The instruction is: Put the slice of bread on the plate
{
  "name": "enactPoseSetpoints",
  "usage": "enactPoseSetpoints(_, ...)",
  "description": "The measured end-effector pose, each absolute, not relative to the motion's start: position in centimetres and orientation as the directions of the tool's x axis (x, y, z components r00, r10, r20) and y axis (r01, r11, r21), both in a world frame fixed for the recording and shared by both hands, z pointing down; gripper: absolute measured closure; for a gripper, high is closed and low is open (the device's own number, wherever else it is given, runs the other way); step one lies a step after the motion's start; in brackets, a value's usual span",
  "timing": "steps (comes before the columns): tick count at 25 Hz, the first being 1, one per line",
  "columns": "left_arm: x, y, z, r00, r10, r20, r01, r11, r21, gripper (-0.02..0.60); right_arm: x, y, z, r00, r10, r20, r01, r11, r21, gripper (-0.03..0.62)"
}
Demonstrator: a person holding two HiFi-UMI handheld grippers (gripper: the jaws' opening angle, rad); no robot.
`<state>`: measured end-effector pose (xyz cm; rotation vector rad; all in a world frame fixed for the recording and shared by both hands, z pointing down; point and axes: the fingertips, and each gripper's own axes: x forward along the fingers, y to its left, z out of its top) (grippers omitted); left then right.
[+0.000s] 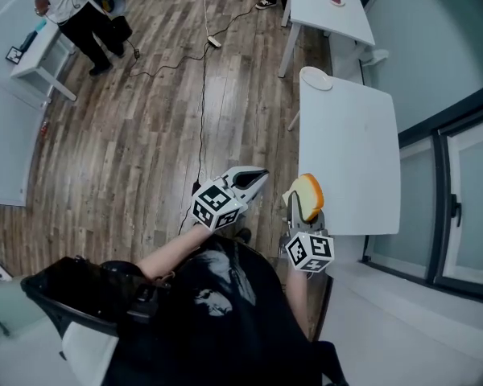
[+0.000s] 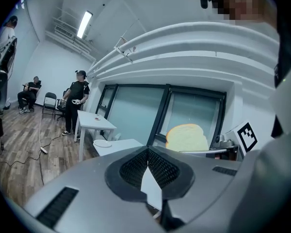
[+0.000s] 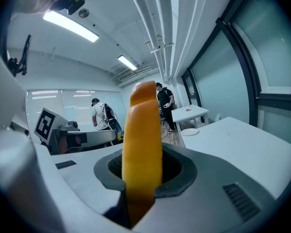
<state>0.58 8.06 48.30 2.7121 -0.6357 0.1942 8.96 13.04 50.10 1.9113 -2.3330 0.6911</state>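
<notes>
Right gripper (image 3: 142, 181) pinching upright pale, brown-crusted slice of bread (image 1: 309, 194) | left gripper (image 2: 148, 171) pressed together, empty | round white plate (image 1: 315, 79) well ahead of right gripper, on far end of white rectangular table (image 1: 350, 151) | pickup done; carry and placing left.

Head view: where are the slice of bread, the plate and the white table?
slice of bread (image 1: 309, 193), head view, middle of its pale face.
plate (image 1: 315, 79), head view, its bare centre.
table (image 1: 350, 159), head view, bare middle of its top.
</notes>
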Motion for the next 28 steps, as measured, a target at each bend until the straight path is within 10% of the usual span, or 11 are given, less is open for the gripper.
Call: enactPoseSetpoints(28, 8.1, -20.2, 53.5, 0.915, -0.295, 0.276, -0.384, -0.847, 0.367, 0.577, 15.4, -15.3, 54.0, -0.210, -0.886, 0.413, -0.957, 0.101, -0.270, 0.496)
